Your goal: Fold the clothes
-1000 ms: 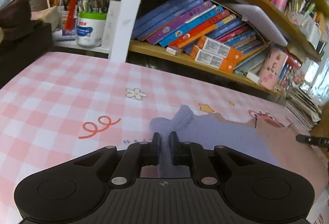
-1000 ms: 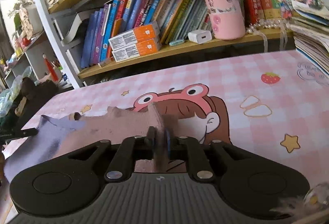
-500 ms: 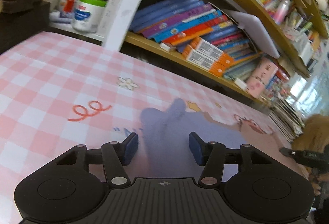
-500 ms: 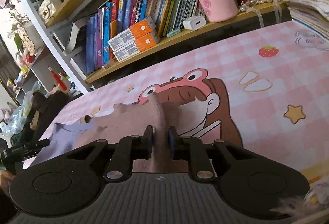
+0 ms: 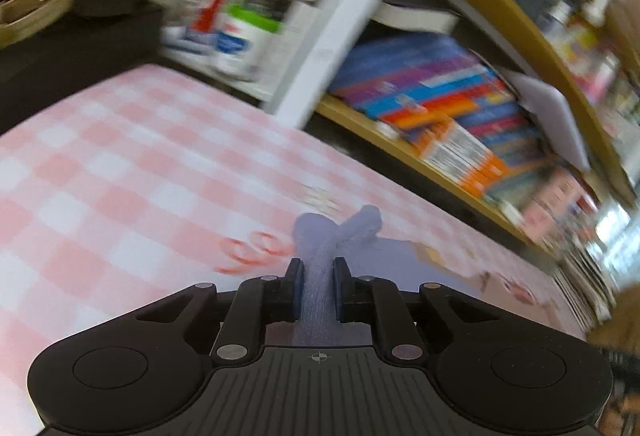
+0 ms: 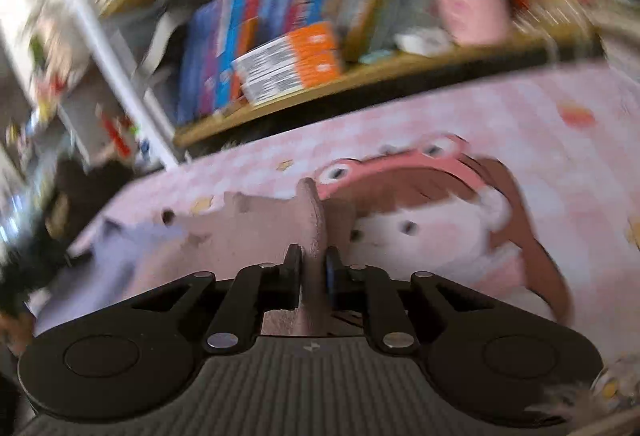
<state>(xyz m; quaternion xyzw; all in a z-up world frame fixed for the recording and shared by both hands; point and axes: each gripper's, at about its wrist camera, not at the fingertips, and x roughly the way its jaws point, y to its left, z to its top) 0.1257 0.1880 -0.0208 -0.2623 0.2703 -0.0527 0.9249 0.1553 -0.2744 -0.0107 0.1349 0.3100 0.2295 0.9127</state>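
A small garment lies on the pink checked table cover (image 5: 120,172), lavender at one end and dusty pink at the other. In the left wrist view my left gripper (image 5: 317,272) is shut on a bunched lavender fold (image 5: 336,232) of the garment. In the right wrist view my right gripper (image 6: 310,260) is shut on an upright fold of the pink part (image 6: 310,212). The lavender end (image 6: 120,248) shows at the left of that view. Both views are motion-blurred.
A wooden bookshelf (image 5: 420,156) packed with books and orange boxes (image 6: 292,64) runs along the table's far edge. A white shelf post (image 5: 340,8) and a tub of pens (image 5: 240,36) stand at the back left. A dark box (image 5: 80,44) borders the left edge.
My left gripper was open around the lavender cloth half a second ago and has shut on it. Both grippers are moving fast; the views have swung and blurred. The right keeps its hold.
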